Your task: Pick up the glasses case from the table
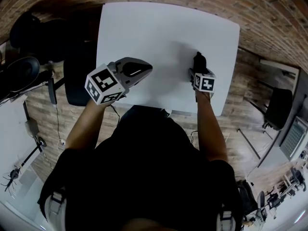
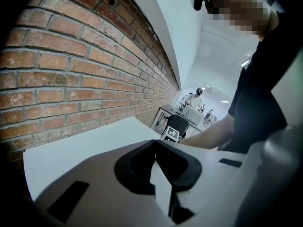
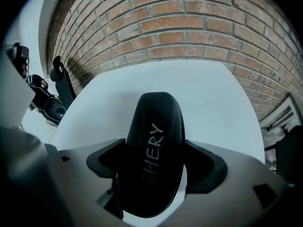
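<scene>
Straddling the glasses case (image 3: 156, 122) on the desk (image 3: 213, 103), right tool (image 3: 154, 150) wide open, gripping nothing; lower squarely, then close.

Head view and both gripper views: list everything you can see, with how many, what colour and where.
table: one, white, against the brick wall
brick wall: one, red-brown, behind the table
glasses case: one, black, lying on the table's right part
office chair: one, black, on the floor right of the table
left gripper: one, grey with a black-and-white marker cube, over the table's near left, jaws together, empty
right gripper: one, same colours, tilted down, jaws open either side of the glasses case
</scene>
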`<action>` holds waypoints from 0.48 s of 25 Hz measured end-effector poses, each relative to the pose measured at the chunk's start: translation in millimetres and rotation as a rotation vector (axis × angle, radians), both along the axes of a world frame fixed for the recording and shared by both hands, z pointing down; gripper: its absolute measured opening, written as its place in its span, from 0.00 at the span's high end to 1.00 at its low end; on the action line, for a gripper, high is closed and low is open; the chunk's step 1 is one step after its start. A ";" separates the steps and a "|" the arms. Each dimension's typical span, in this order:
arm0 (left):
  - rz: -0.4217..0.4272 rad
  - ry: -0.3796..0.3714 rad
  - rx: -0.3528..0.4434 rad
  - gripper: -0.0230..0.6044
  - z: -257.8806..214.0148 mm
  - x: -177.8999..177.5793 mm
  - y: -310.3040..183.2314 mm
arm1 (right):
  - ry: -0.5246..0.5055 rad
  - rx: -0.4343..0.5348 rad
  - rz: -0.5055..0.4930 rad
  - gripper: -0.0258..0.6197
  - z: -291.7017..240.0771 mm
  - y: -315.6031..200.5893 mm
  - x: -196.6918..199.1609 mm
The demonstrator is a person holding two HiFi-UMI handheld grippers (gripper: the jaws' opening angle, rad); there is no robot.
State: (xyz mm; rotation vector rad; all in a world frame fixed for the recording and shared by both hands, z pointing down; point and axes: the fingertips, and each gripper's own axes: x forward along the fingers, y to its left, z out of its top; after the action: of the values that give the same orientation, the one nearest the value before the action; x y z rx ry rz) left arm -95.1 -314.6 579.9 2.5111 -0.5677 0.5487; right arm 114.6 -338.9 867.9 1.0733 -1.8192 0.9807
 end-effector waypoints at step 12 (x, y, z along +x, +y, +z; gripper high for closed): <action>-0.005 -0.001 -0.011 0.94 5.7 2.5 4.6 | 0.044 0.007 0.010 0.39 4.3 -2.1 2.6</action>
State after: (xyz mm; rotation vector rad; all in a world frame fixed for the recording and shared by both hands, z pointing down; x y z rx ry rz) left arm -92.6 -310.0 585.5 2.4989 -0.5697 0.5493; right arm 117.2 -341.0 872.2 1.1004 -1.7842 0.9501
